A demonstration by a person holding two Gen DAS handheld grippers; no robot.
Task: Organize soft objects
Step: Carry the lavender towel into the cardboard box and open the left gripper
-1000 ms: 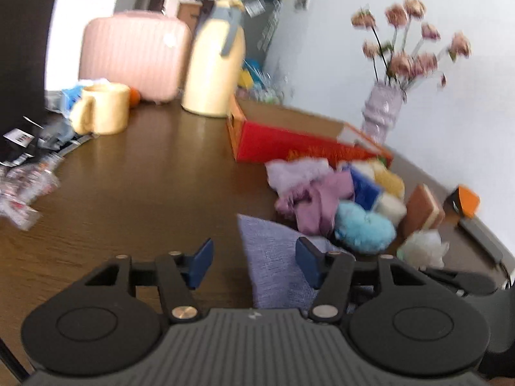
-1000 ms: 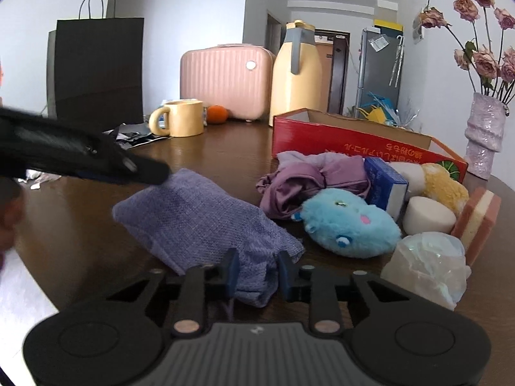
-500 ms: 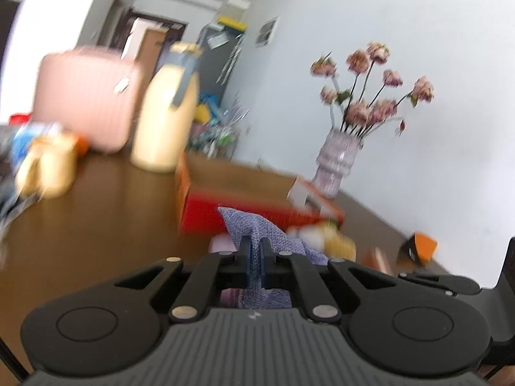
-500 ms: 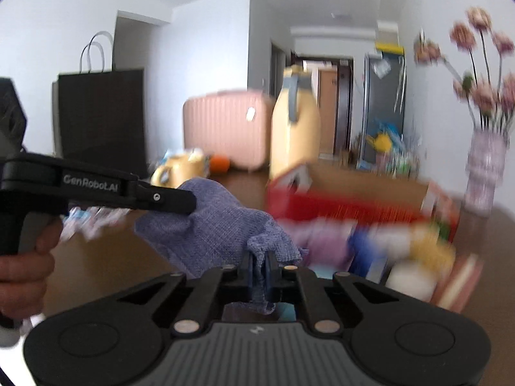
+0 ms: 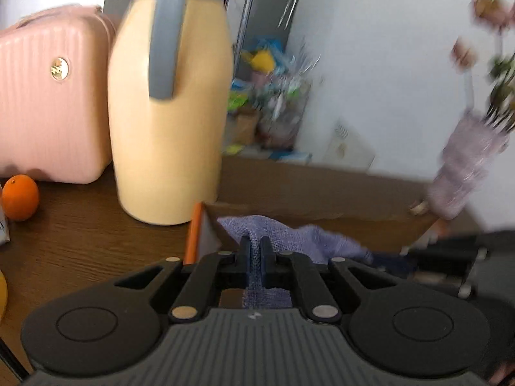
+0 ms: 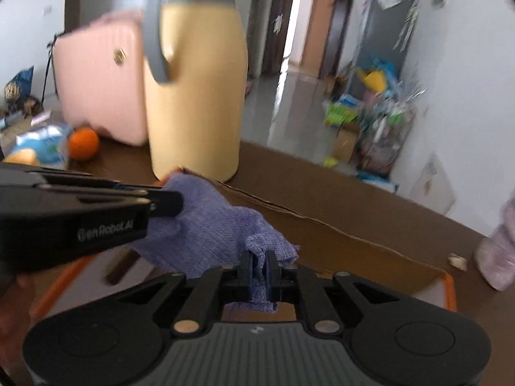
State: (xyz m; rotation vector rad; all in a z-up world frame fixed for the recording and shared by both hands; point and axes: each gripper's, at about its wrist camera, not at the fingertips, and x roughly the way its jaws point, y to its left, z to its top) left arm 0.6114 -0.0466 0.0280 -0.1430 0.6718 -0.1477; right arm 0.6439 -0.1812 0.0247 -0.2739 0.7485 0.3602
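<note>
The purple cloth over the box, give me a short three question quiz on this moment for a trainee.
1. True or false: only one gripper holds the purple cloth.
2. The cloth hangs over which: A) cardboard box B) pink suitcase C) vase?
3. Fill in: beside the yellow jug, on the table, lies an ____ fruit.

Key: 1 false, the left gripper and right gripper both clamp it. 2 A. 3 orange.
</note>
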